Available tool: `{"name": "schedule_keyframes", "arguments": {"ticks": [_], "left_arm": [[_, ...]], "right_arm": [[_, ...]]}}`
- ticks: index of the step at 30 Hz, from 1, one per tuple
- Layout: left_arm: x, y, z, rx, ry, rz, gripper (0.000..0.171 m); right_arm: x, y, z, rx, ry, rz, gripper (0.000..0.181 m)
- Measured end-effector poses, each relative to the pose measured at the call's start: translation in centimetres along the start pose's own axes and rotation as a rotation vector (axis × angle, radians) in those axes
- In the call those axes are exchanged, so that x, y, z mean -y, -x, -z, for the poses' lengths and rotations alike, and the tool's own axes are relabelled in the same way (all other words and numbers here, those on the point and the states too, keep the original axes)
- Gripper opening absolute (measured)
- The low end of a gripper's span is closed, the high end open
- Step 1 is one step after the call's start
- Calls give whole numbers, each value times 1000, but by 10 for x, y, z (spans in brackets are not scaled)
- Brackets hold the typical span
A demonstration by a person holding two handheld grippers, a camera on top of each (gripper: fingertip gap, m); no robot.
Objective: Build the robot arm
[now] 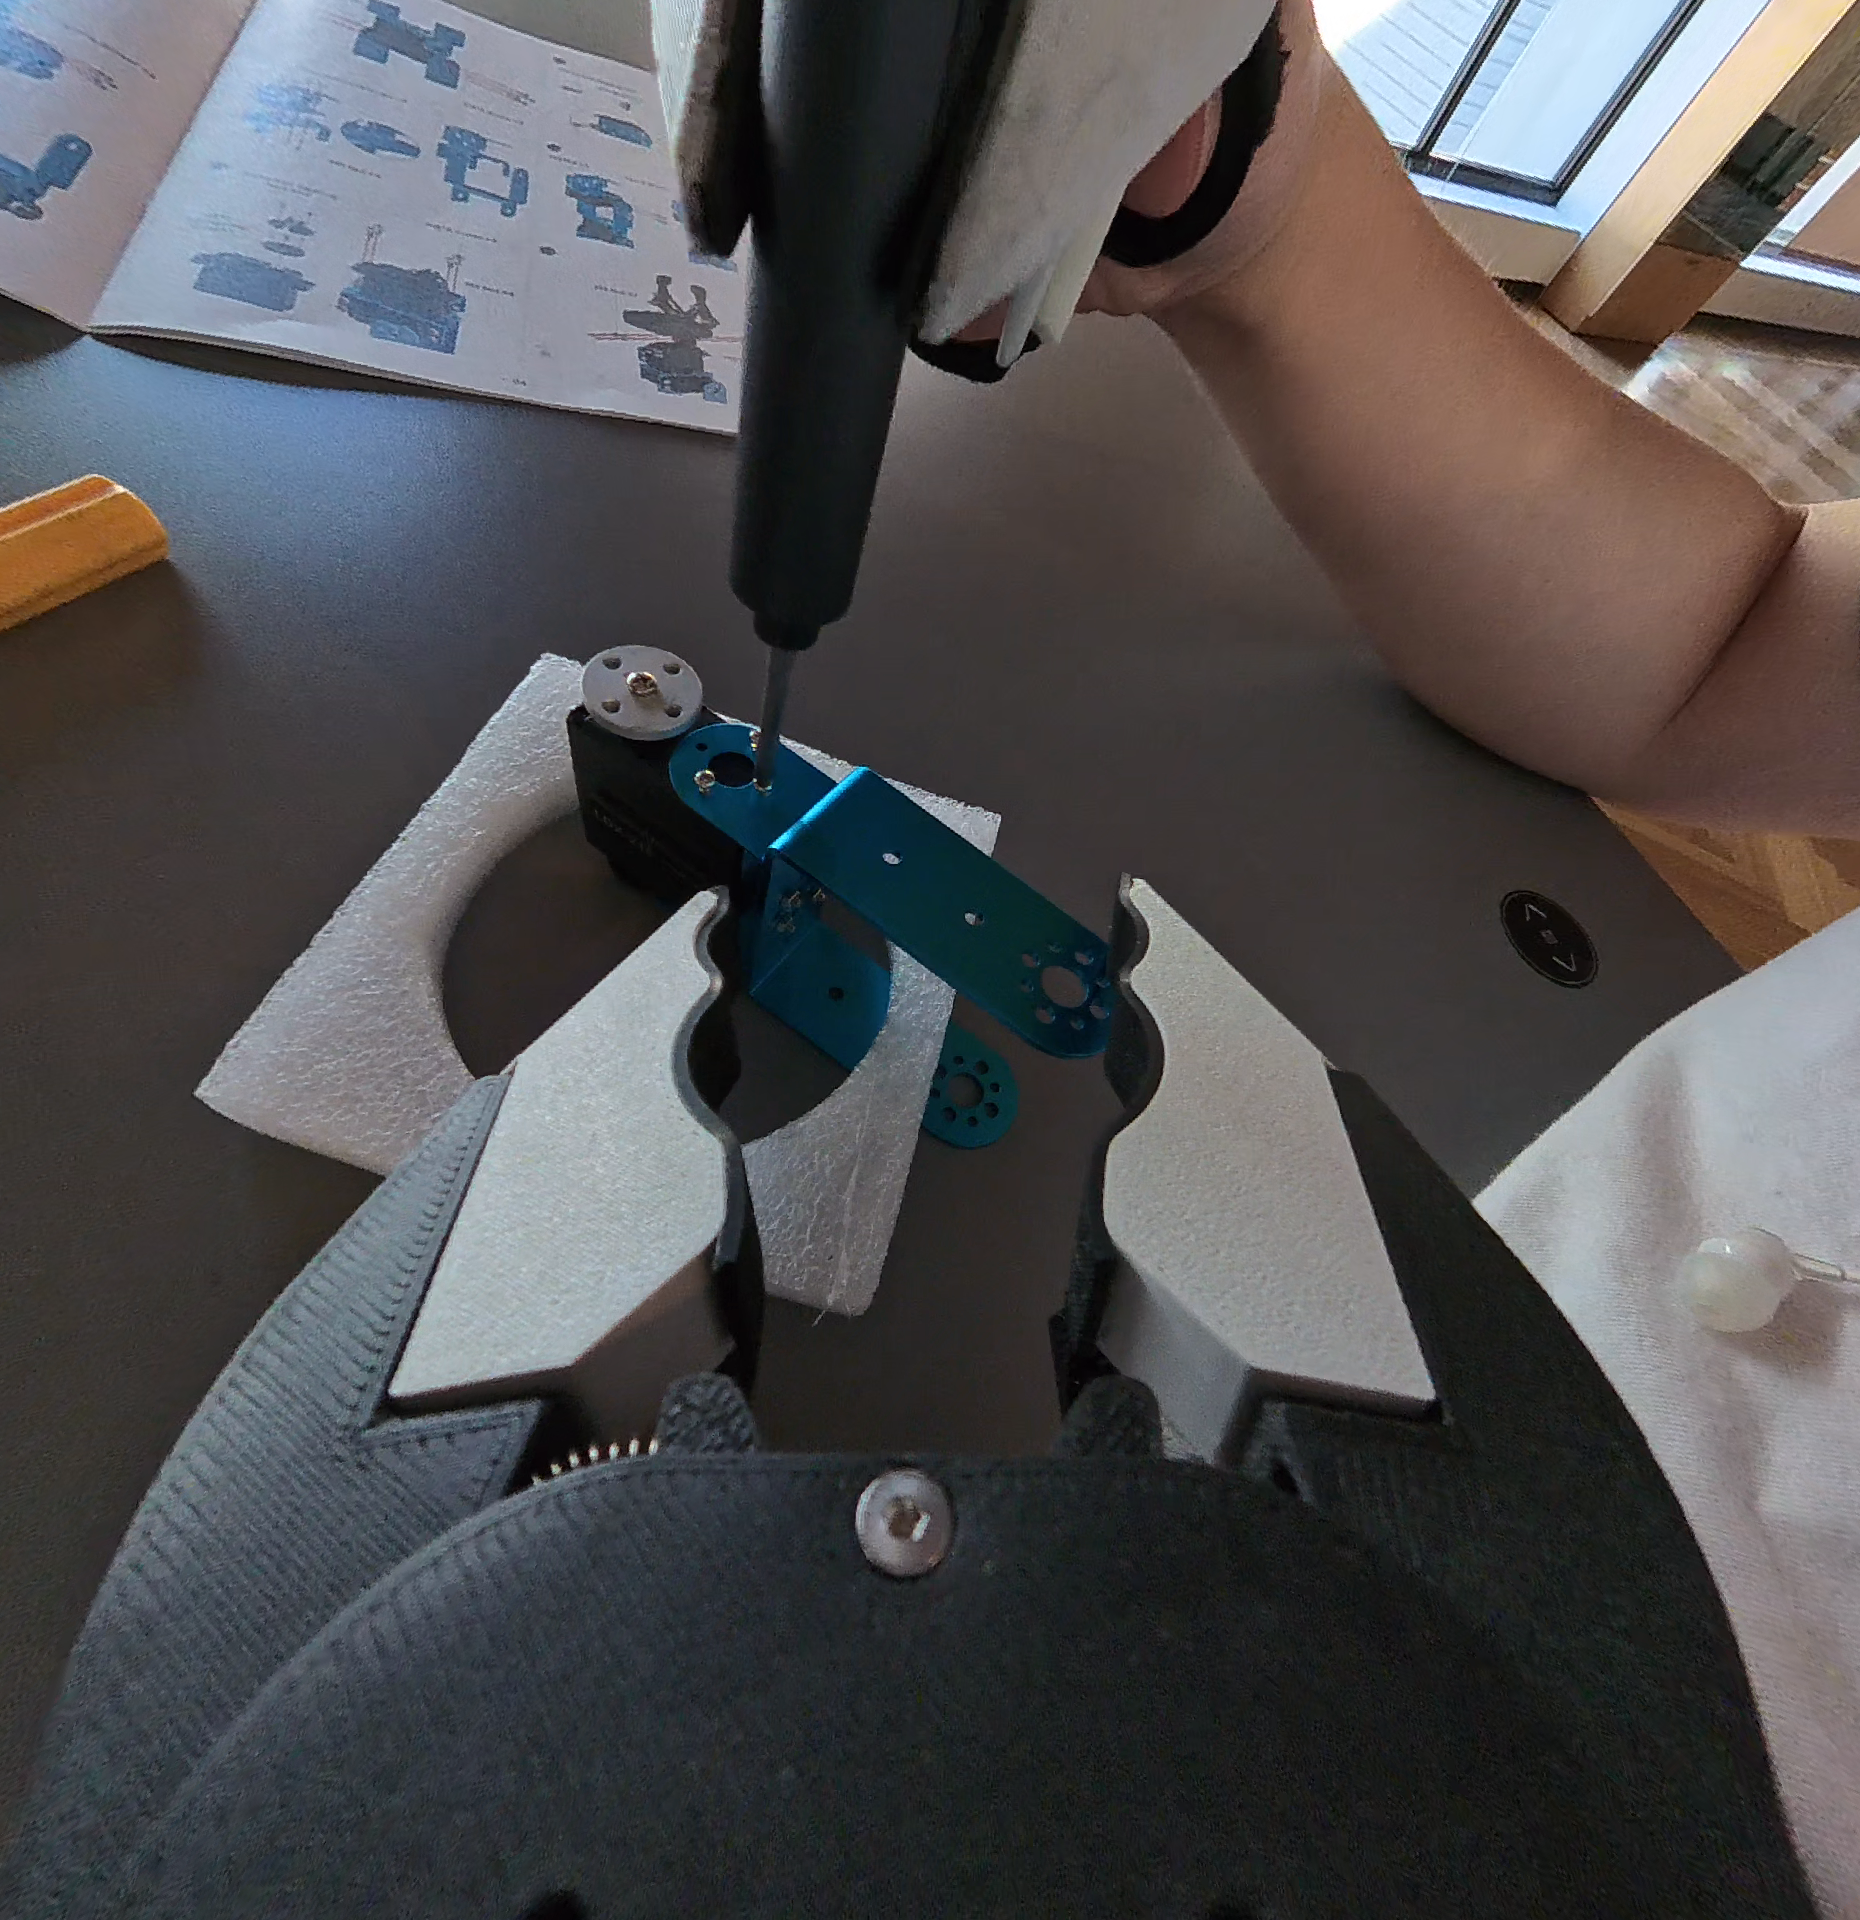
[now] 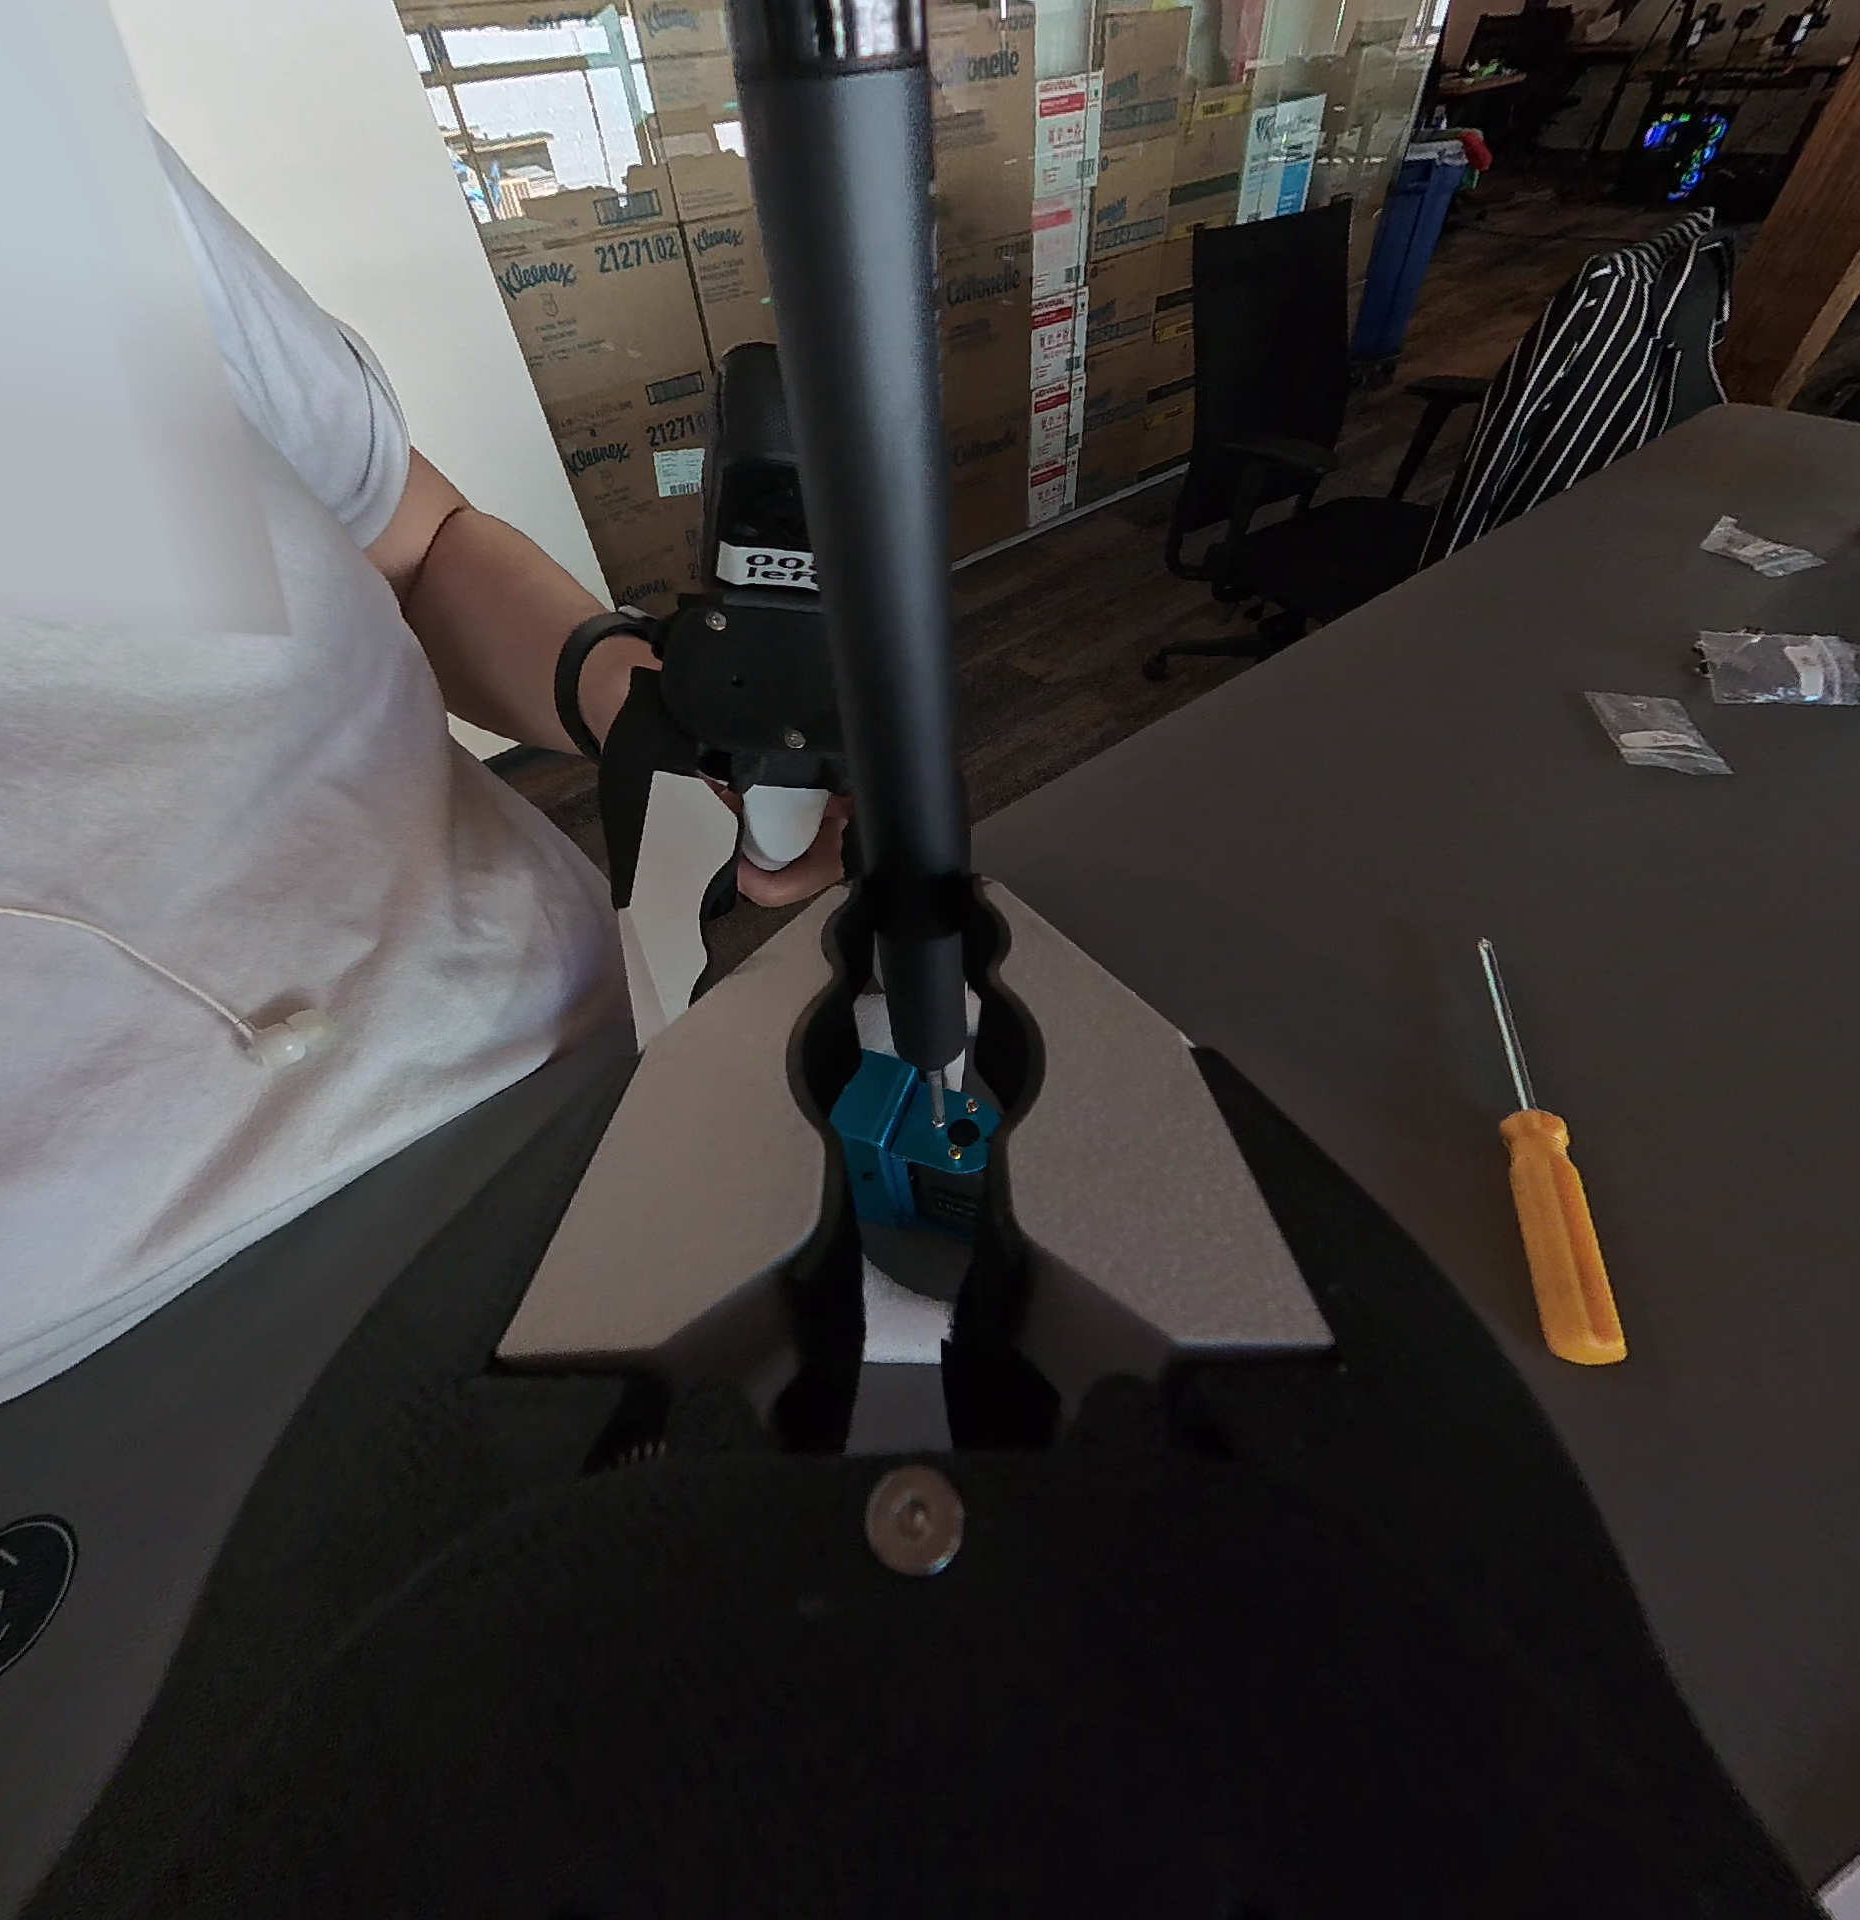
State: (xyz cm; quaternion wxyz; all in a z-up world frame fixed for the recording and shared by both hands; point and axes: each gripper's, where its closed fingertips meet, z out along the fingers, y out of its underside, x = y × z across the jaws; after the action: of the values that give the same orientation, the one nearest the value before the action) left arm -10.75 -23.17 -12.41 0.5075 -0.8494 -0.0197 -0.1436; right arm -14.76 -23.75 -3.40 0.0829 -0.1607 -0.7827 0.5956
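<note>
My left gripper (image 1: 918,935) has its jaws set wide around a blue metal bracket (image 1: 905,883), and both fingers touch it. The bracket sits on a black servo (image 1: 635,821) with a silver round horn (image 1: 640,694), on a white foam sheet (image 1: 365,935). My right gripper (image 2: 915,904) is shut on a black screwdriver (image 2: 864,520), held upright. The screwdriver's tip (image 1: 765,779) rests on a screw in the bracket's round end, next to the horn. The bracket also shows in the right wrist view (image 2: 884,1122), between my right fingers.
A second blue bracket piece (image 1: 967,1101) lies by the foam. An open instruction booklet (image 1: 386,177) lies at the back of the dark table (image 1: 1217,675). An orange-handled screwdriver (image 2: 1560,1236) and small plastic bags (image 2: 1778,665) lie to the right. A person in a white shirt (image 2: 230,935) stands close. My right fingertips sit around 9 centimetres from my left ones.
</note>
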Motion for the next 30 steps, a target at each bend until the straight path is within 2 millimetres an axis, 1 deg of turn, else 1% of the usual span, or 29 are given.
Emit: {"name": "schedule_keyframes", "arguments": {"ticks": [6,8,9,10,11,13,14,16,17,19,20,22,24,27,30], "left_arm": [[0,0,1,-1,-8,13,70],[1,1,4,-7,-9,26,71],[7,5,10,-1,-29,25,73],[18,11,18,13,-70,16,73],[35,15,29,22,-125,1,73],[75,15,51,5,-230,-48,68],[94,14,58,4,-257,-79,67],[123,7,64,-3,-282,-155,67],[135,3,64,-10,-294,-184,64],[151,-4,62,-32,-315,-220,55],[154,-6,60,-41,-312,-235,45],[154,-11,57,-58,-306,-265,16],[155,-10,57,-38,-319,-275,16],[154,-11,58,-40,-310,-285,16],[153,-11,59,-40,-299,-293,16]], "right_arm": [[0,2,0,27,-10,-33,18],[0,0,1,18,-16,-29,17],[0,-1,1,6,-15,-17,17],[0,-1,1,1,-12,-8,17],[0,0,1,2,-10,-7,17],[0,0,0,2,-8,-7,17],[1,0,-1,0,-6,-4,17],[1,0,-3,-10,4,5,17],[1,0,-3,-19,11,12,17],[1,1,-4,-29,25,28,17],[1,1,-4,-34,30,33,18],[0,-2,-4,-62,41,36,18],[-1,-2,-3,-60,48,47,19],[-1,2,-2,-15,27,27,25],[0,1,1,-4,1,5,21]]}}
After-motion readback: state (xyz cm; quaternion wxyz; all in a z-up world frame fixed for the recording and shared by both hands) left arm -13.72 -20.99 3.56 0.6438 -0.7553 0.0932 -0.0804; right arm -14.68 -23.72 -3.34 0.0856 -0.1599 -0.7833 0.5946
